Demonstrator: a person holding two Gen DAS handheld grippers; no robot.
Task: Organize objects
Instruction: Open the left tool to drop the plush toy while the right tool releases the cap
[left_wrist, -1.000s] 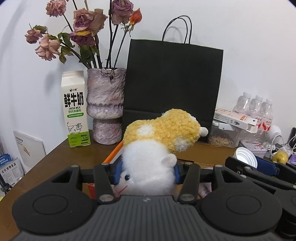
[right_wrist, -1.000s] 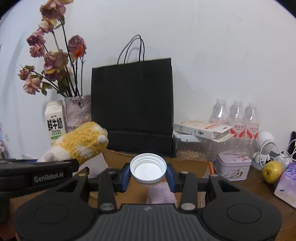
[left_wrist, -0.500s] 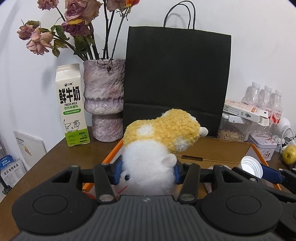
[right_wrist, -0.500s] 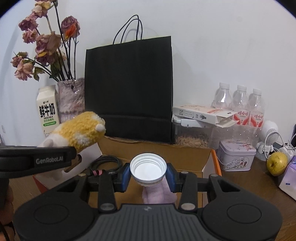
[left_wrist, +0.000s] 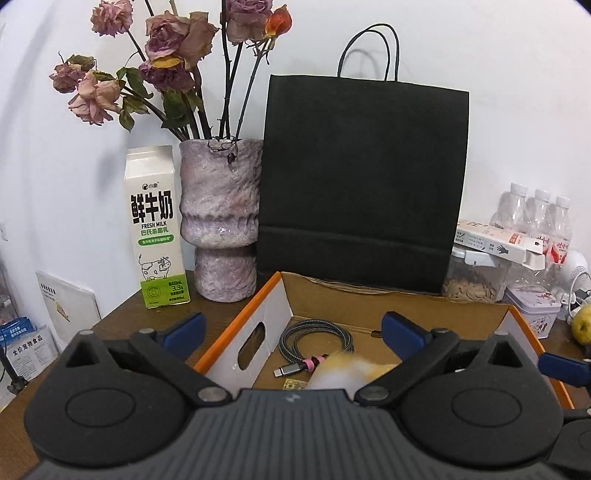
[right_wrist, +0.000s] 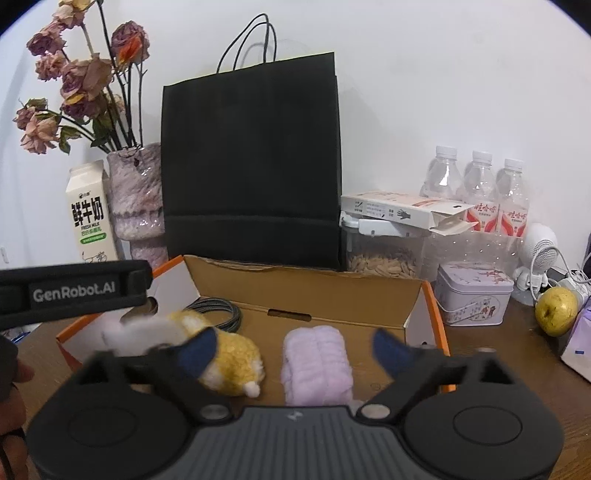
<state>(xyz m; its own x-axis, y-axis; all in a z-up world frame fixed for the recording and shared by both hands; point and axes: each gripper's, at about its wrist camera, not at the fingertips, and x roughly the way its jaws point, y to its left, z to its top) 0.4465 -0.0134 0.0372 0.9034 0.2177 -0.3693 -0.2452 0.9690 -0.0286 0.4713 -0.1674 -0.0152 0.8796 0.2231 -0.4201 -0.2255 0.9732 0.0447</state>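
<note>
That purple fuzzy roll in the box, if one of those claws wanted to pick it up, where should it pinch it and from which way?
Probably across the middle of the purple roll, coming from above. It lies flat on the floor of the cardboard box with its long sides bare, the yellow plush toy lying apart on its left. The soft pile should give under the pads.

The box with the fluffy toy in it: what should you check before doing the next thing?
1. Left gripper let go of the toy: ok, jaws opening, nothing pinched.
2. Right gripper let go: ok, jaws opening, nothing between the pads.
3. Toy inside the box: ok, it lies on the box floor beside the purple cloth.
4. Cable inside the box: ok, coiled near the back.
5. White cap in the box: cannot tell, it is not visible.
6. Pear tidied: not ok, it sits on the table outside the box.
</note>
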